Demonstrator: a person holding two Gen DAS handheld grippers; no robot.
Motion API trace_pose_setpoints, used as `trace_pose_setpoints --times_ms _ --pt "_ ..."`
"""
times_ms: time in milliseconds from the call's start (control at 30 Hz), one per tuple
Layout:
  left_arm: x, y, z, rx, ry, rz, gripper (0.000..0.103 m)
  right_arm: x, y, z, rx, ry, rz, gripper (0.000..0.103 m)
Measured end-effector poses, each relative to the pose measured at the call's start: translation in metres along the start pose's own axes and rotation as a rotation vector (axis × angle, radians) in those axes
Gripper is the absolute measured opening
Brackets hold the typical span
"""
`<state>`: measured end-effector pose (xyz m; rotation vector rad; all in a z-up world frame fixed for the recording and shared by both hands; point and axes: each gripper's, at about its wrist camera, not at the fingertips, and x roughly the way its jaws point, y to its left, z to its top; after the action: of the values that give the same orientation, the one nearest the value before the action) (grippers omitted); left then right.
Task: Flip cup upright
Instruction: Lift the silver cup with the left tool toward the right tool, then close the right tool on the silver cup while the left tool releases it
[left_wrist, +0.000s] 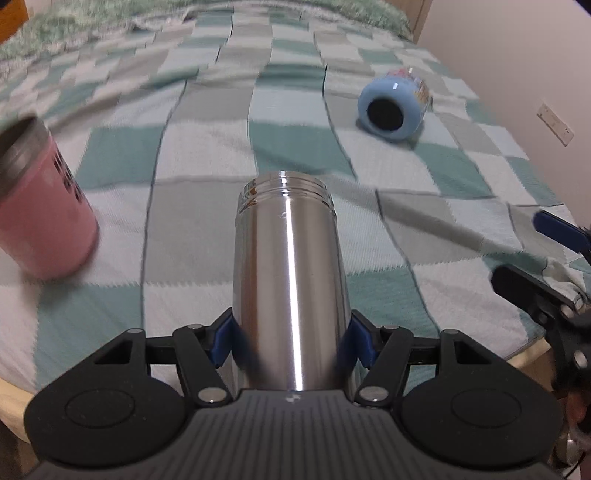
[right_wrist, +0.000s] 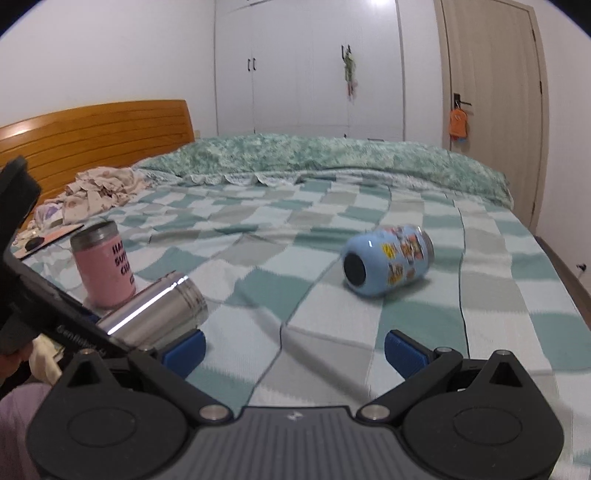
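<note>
Left gripper (left_wrist: 291, 341): clamped on tilted stainless-steel cylindrical cup (left_wrist: 290, 273) | right gripper (right_wrist: 295, 350): fingers spread, empty | sticker-covered blue cup (right_wrist: 388, 260): on its side on checkered bedspread (right_wrist: 258, 295)

The left wrist view looks down along its hand-held gripper (left_wrist: 291, 343), very close to a shiny steel cylindrical cup (left_wrist: 290, 280), across the green-and-white checked bed cover (left_wrist: 207, 155). The right wrist view sits low near the bed's edge, facing the white wardrobe (right_wrist: 306, 66). Both share the pink steel-rimmed cup (left_wrist: 40, 206) (right_wrist: 103, 266), the pale blue stickered cup (left_wrist: 393, 109) (right_wrist: 388, 260) and the steel cup (right_wrist: 155, 314).
</note>
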<state>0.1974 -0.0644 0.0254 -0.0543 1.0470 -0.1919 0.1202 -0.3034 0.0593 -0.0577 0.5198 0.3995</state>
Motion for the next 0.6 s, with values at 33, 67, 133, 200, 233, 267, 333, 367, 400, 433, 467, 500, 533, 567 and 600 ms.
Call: trace_pose_setpoints --times_ms 33,67,133,200,233,267,333,367,400,433,467,500,533,567,600 --pt "0.003 0.001 -0.002 -0.003 -0.004 -0.003 0.064 -0.001 0.000 -0.003 -0.003 0.006 -0.005 0.103" --pt "0.002 0.001 -0.003 0.002 -0.020 -0.005 0.064 -0.003 0.002 -0.006 -0.006 0.010 -0.007 0.103" --pt "0.002 0.000 -0.003 0.016 -0.022 -0.008 0.065 -0.005 0.005 -0.010 -0.012 0.019 -0.012 0.103" --pt "0.001 0.000 -0.004 0.031 -0.031 -0.015 0.065 -0.005 0.007 -0.010 -0.014 0.029 -0.013 0.103" --pt "-0.001 0.001 -0.005 0.034 -0.038 -0.020 0.068 -0.006 0.009 -0.009 -0.014 0.031 -0.013 0.103" --pt "-0.005 0.001 -0.006 0.036 -0.053 -0.033 0.076 -0.006 0.010 -0.009 -0.014 0.032 -0.013 0.103" --pt "-0.020 0.006 -0.008 0.034 -0.109 -0.078 0.098 -0.007 0.013 -0.005 -0.011 0.029 -0.014 0.103" --pt "-0.031 0.009 -0.009 0.038 -0.146 -0.095 0.103 -0.007 0.016 -0.004 -0.010 0.029 -0.014 0.103" --pt "-0.042 0.013 -0.010 0.045 -0.185 -0.104 0.103 -0.008 0.019 -0.002 -0.010 0.031 -0.010 0.103" --pt "-0.054 0.018 -0.012 0.057 -0.223 -0.102 0.103 -0.008 0.021 0.000 -0.012 0.035 -0.005 0.103" --pt "-0.063 0.023 -0.013 0.065 -0.250 -0.093 0.103 -0.007 0.024 0.002 -0.016 0.040 0.000 0.103" --pt "-0.072 0.030 -0.014 0.068 -0.278 -0.079 0.103 -0.006 0.028 0.004 -0.020 0.045 0.005 0.103" --pt "-0.081 0.039 -0.017 0.066 -0.307 -0.061 0.103 -0.005 0.034 0.007 -0.025 0.053 0.011 0.103" --pt "-0.087 0.048 -0.017 0.061 -0.324 -0.043 0.103 -0.002 0.038 0.009 -0.025 0.061 0.020 0.103" --pt "-0.092 0.058 -0.019 0.051 -0.337 -0.022 0.103 0.000 0.043 0.012 -0.021 0.071 0.035 0.103"
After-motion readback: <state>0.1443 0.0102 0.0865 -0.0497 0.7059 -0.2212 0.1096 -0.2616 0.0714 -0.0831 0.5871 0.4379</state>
